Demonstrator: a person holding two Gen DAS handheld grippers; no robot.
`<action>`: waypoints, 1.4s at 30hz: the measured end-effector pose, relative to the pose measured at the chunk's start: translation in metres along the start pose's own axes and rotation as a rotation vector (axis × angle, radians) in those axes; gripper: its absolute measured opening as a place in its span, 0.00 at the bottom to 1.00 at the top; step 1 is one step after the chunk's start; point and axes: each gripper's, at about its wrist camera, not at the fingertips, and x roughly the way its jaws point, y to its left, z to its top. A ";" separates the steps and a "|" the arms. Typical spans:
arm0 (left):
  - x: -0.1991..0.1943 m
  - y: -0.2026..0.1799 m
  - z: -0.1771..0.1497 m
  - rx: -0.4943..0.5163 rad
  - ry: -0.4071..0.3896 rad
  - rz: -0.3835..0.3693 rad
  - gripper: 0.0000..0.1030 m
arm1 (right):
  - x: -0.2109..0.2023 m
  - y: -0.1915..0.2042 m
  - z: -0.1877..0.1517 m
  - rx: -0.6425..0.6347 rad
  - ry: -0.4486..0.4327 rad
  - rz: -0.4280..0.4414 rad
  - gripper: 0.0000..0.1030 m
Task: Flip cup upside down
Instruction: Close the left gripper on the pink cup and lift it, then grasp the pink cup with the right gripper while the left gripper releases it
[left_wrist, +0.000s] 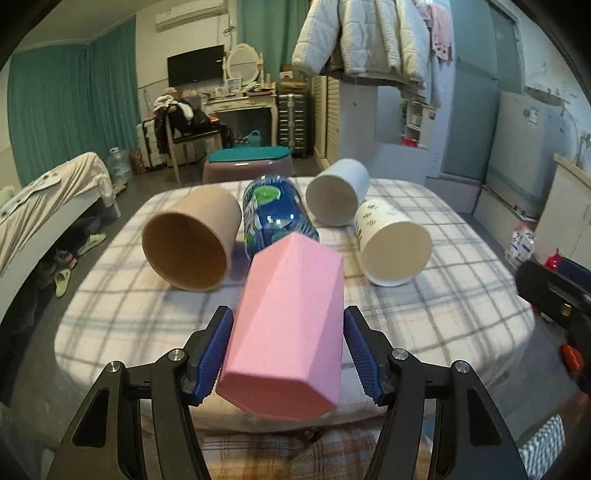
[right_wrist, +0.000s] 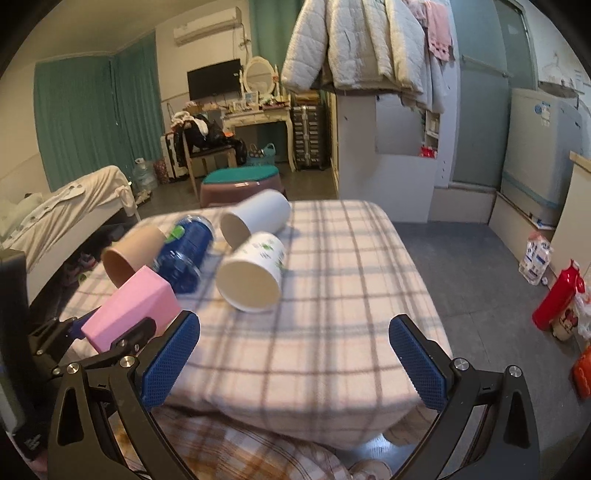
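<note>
Left gripper jaws closed on the pink cup, blue pads pressed to both its sides. Cup is faceted, lying tilted, closed base toward the camera, far end pointing at the other cups; lifted off the table or resting on it, can't tell. From the right wrist view the pink cup sits at the near left edge of the table, with the left gripper clamped on it.

Right gripper jaws wide open, nothing between them, hanging over the near edge of the table, well apart from the cups.

Table covered with a plaid cloth. Four more things lie on their sides on it: tan cup at left, mouth toward the camera; blue patterned cup just behind the pink one, touching or almost; plain white cup at the back; white cup with small green print at right, mouth toward the camera. In the right wrist view the printed white cup is nearest the centre, plain white cup just behind it, touching.

Red bottle on the floor at right. Bed at left, jackets hanging overhead.
</note>
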 end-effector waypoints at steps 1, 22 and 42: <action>0.004 -0.002 -0.001 -0.003 0.004 0.005 0.61 | 0.001 -0.001 -0.001 0.005 0.005 -0.001 1.00; 0.009 -0.001 -0.023 0.056 0.014 -0.076 0.92 | 0.001 0.009 -0.001 -0.002 0.012 -0.031 1.00; -0.065 0.114 -0.001 -0.037 -0.182 0.016 1.00 | -0.034 0.092 -0.004 -0.031 -0.100 -0.059 1.00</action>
